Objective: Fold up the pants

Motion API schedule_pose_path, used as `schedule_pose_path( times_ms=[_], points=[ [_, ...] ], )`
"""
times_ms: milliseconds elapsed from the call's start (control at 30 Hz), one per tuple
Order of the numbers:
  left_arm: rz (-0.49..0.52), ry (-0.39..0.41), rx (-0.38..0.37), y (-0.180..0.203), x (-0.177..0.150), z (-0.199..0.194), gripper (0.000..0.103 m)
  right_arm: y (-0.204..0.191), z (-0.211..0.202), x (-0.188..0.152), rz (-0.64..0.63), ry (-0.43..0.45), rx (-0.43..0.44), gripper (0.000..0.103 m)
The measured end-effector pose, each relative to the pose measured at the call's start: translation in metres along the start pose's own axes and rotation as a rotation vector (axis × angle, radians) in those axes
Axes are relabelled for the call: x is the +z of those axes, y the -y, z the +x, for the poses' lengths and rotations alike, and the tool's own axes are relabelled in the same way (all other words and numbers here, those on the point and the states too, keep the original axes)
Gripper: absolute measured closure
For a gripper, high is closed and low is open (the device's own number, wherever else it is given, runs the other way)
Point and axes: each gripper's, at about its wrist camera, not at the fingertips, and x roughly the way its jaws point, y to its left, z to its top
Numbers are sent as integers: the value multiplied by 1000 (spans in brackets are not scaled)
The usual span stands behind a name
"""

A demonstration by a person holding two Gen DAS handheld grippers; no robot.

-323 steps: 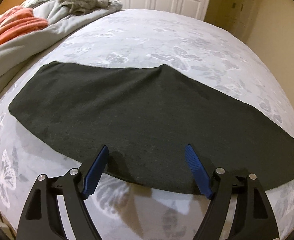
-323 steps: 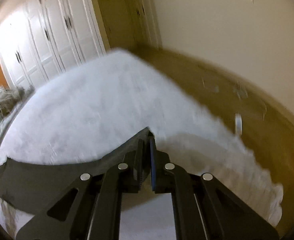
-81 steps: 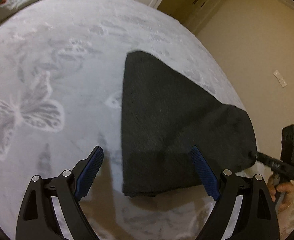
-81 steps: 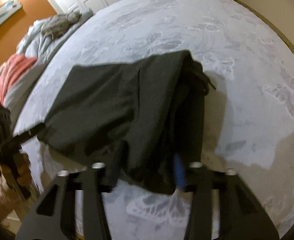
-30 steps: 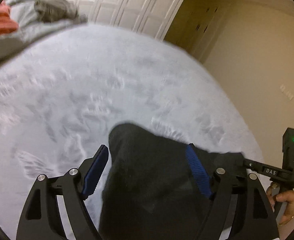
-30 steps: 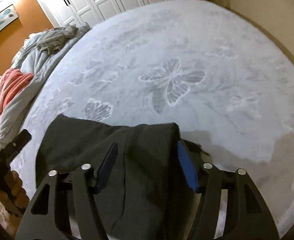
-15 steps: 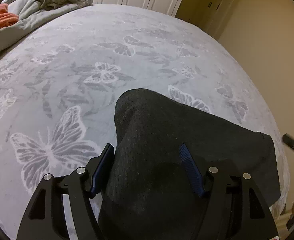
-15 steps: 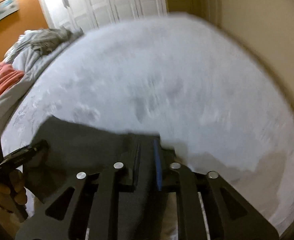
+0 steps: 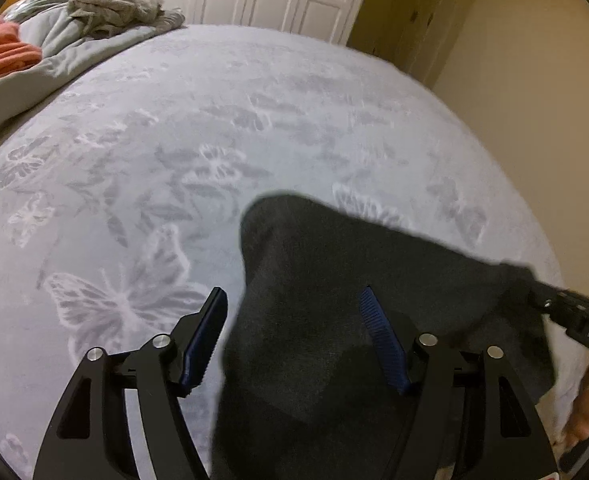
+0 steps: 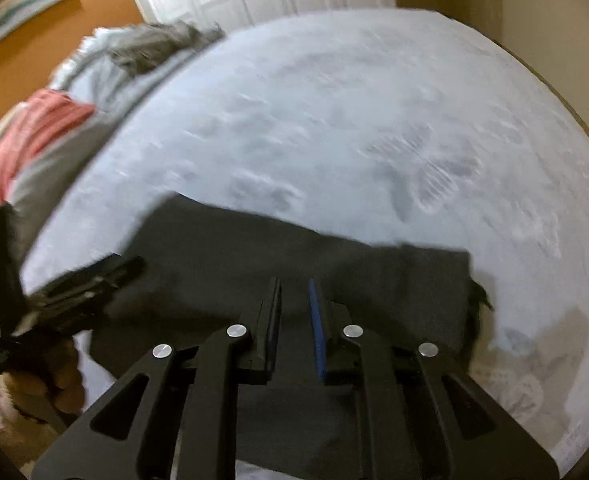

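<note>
Mostly done, by the look: pants [image 9: 334, 320] folded into a compact dark slab near the bed [image 9: 254, 120] edge; perhaps one fold left. Soft matte knit on pale butterfly-print cover. Left claw [image 9: 294, 320] opening, straddling fabric ungripped; right claw [image 10: 294, 312] nearly closed, pinch on cloth unclear.

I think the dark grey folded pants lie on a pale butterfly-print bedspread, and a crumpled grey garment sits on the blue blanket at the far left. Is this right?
Not quite. The dark grey folded pants do lie on the pale butterfly-print bedspread, with the crumpled grey garment at the far left, but the blanket there is orange, not blue. The left wrist view shows it.
</note>
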Motion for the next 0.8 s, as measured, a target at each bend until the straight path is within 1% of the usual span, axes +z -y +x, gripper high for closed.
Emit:
schedule_pose_path(
  times_ms=[33, 100, 167, 233, 333, 433, 500, 533, 567, 633, 667, 700, 733, 767, 800],
  points=[
    [-23, 22, -7, -8, 5, -9, 27, -7, -1, 3, -2, 12, 23, 88],
    [-77, 58, 3, -27, 13, -25, 23, -22, 5, 12, -21, 19, 66, 88],
    [-136, 65, 23, -48, 20, -34, 23, -35, 15, 19, -41, 14, 98, 88],
    [-207, 68, 48, -73, 24, -40, 23, -57, 32, 25, -77, -18, 139, 88],
    [-259, 76, 74, -91, 28, -43, 23, -92, 55, 30, -150, -63, 167, 88],
    [-254, 79, 74, -93, 30, -43, 23, -127, 93, 32, -190, -117, 159, 88],
    [-226, 87, 65, -89, 31, -44, 23, -141, 138, 29, -192, -203, 95, 88],
    [-211, 91, 67, -86, 31, -45, 23, -143, 146, 26, -184, -201, 81, 88],
    [-192, 97, 72, -82, 33, -46, 23, -144, 146, 24, -175, -156, 81, 88],
    [-159, 105, 82, -77, 34, -46, 23, -146, 140, 24, -182, -157, 82, 88],
    [-159, 101, 84, -77, 34, -44, 23, -144, 135, 25, -168, -158, 100, 88],
    [-168, 84, 76, -78, 34, -43, 23, -136, 122, 26, -124, -139, 144, 88],
    [-173, 70, 68, -78, 34, -41, 23, -128, 111, 25, -90, -114, 161, 88],
    [-183, 43, 52, -80, 33, -38, 23, -117, 90, 20, -38, -70, 173, 88],
    [-200, 1, 27, -81, 31, -33, 23, -111, 76, 15, -17, -47, 170, 88]
  ],
)
